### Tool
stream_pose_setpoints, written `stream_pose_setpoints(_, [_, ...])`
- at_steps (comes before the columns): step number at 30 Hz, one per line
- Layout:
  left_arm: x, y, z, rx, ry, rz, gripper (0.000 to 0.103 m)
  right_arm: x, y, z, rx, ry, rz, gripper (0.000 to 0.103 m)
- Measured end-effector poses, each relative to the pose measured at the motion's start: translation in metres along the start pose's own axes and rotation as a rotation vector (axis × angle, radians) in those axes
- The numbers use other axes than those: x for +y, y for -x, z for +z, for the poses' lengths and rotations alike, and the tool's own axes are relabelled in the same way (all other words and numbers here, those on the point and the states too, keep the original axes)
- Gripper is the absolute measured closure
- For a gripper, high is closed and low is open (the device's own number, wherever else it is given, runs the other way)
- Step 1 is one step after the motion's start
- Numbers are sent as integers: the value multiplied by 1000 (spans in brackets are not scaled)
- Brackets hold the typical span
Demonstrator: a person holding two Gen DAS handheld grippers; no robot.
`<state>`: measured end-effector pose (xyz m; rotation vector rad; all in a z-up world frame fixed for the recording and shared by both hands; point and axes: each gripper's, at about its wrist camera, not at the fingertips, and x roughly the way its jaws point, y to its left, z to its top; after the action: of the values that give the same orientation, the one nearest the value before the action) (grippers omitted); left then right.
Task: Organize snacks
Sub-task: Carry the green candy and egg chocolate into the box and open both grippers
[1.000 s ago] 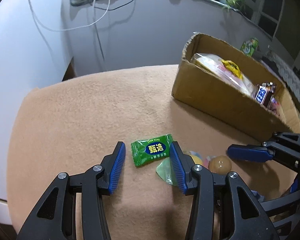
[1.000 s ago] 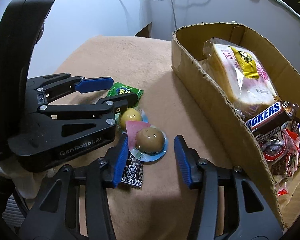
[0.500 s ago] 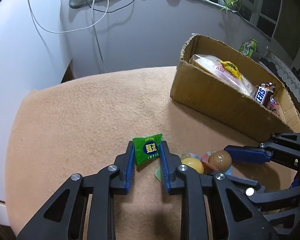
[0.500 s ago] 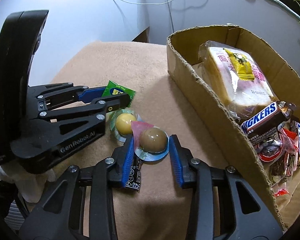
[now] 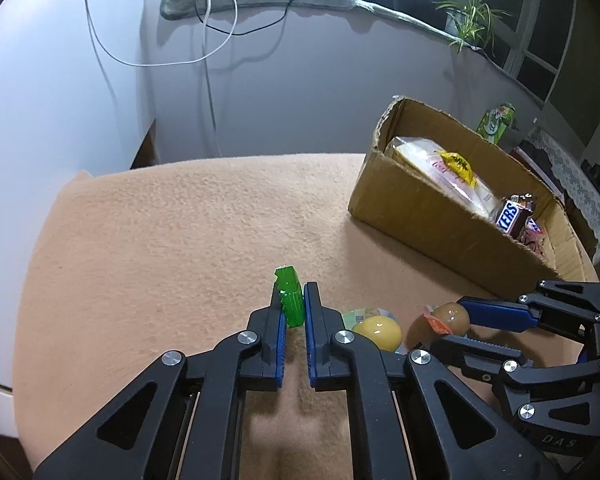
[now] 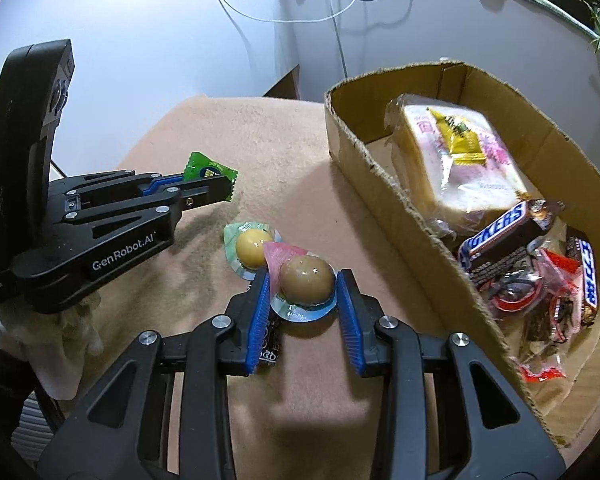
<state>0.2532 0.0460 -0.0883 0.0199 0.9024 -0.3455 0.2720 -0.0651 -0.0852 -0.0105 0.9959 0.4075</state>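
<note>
Between hand-held gripper (image 5: 294,300) pads: green candy (image 5: 290,294)

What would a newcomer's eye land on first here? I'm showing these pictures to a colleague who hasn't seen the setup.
Probably the left claw, shut on a bright green candy packet in the middle of the tan cloth. Next, the right claw, closed around a brown jelly cup, with a yellow jelly cup beside it. To the right stands a cardboard box already holding wrapped bread and a Snickers bar.
</note>
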Motion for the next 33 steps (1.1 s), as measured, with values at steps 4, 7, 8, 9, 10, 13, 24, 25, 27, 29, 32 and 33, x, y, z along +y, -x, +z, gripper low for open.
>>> stream_pose_setpoints(4, [-3, 12, 2, -16, -7, -2, 96, -5, 14, -1, -16, -2, 9, 68])
stream_pose_setpoints(7, [-8, 19, 4, -26, -15, -6, 96, -10, 26, -3, -28, -4, 16, 68])
stream_pose_setpoints(8, [-10, 20, 5, -29, -17, -7, 96, -10, 30, -3, -33, -4, 19, 68])
stream_pose_setpoints(9, [-11, 22, 7, -33, -20, -8, 96, -11, 34, -1, -38, -5, 21, 68])
stream_pose_setpoints(10, [-13, 24, 8, -37, -24, -9, 96, -12, 39, -1, -45, -4, 23, 68])
stream_pose_setpoints(13, [-21, 29, 13, -47, -33, -23, 96, -17, 56, 1, -71, 1, 20, 68])
stream_pose_setpoints(24, [-62, 32, 34, -66, -74, -67, 96, -79, 104, 14, -129, -38, -61, 68])
stream_pose_setpoints(25, [-65, 31, 35, -66, -77, -70, 96, -86, 107, 15, -129, -39, -71, 68])
stream_pose_setpoints(27, [-73, 29, 39, -64, -87, -74, 96, -97, 110, 16, -129, -40, -92, 68])
stream_pose_setpoints(29, [-78, 26, 42, -62, -93, -77, 96, -111, 115, 17, -129, -49, -113, 68])
stream_pose_setpoints(32, [-84, 22, 48, -61, -96, -79, 96, -128, 119, 16, -135, -68, -139, 68])
stream_pose_setpoints(33, [-86, 20, 51, -60, -94, -79, 96, -132, 119, 16, -136, -71, -145, 68])
